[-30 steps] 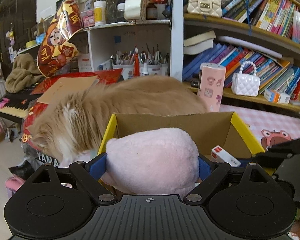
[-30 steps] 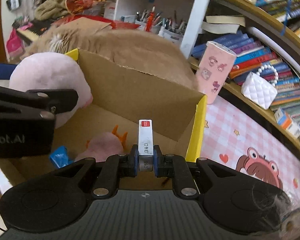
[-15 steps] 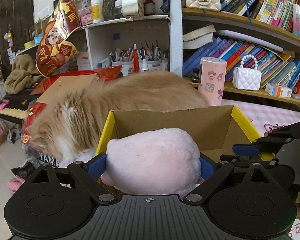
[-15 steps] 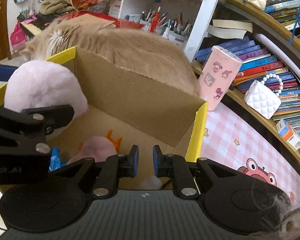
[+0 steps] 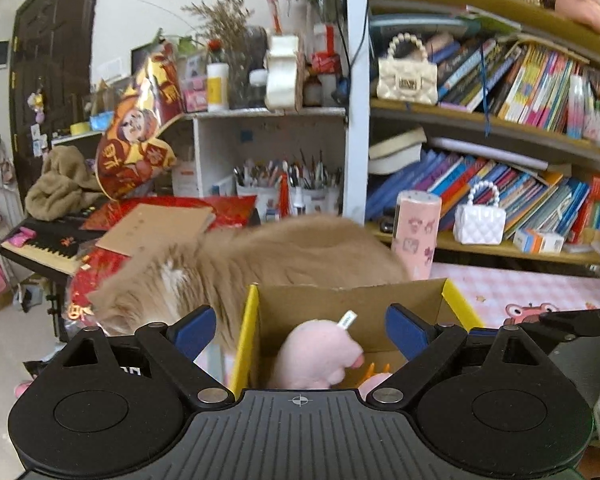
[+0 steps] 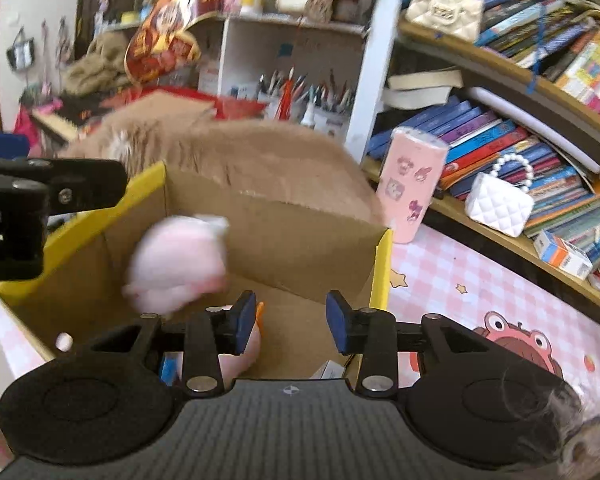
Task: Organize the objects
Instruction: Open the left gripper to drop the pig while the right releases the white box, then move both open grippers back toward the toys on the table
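1. Since the earlier frame the left gripper (image 5: 300,326) has let go of the round pink plush toy (image 5: 318,354), which was clamped between its blue pads a moment ago; its jaws now stand wide apart with nothing between them.
2. The plush toy is blurred, low in the centre of the left view, inside the brown cardboard box with yellow rims (image 5: 348,306).
3. The right gripper (image 6: 291,322) is spread open and empty at lower centre of its view, over the box (image 6: 300,236).
4. A second pink plush with orange parts (image 6: 250,350) lies on the box floor.
5. A fluffy ginger cat (image 5: 236,268) stands just behind the box.
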The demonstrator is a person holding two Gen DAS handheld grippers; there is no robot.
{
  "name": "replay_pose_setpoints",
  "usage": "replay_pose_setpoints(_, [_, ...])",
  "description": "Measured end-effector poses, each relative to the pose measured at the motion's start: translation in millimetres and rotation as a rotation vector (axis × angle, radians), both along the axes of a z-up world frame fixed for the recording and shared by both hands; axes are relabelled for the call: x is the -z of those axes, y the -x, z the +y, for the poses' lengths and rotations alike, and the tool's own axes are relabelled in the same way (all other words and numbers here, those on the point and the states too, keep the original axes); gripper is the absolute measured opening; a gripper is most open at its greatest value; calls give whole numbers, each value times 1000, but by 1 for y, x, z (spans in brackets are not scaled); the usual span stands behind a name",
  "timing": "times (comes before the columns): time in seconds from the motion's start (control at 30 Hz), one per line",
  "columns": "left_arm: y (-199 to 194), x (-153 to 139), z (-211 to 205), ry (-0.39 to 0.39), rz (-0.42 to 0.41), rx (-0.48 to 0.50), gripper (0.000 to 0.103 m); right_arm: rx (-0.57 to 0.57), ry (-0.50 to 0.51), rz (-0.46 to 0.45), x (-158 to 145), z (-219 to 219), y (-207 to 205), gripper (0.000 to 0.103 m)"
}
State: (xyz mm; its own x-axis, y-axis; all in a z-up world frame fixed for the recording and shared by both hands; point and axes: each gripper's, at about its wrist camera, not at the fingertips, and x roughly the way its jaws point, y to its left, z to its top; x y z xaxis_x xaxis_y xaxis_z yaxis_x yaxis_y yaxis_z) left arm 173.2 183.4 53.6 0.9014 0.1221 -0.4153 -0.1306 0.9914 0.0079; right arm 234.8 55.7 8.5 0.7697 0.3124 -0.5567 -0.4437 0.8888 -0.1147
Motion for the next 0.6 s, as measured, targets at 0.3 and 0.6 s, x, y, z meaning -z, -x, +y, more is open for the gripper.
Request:
replay_pose_setpoints(0.3, [57,2,12,10,3,-7,94,74,-98,-17,-16,-9,67,36])
replay_pose_setpoints(0.6, [113,23,15,3,83,4,94,168,-118,59,-1,-16,134,36])
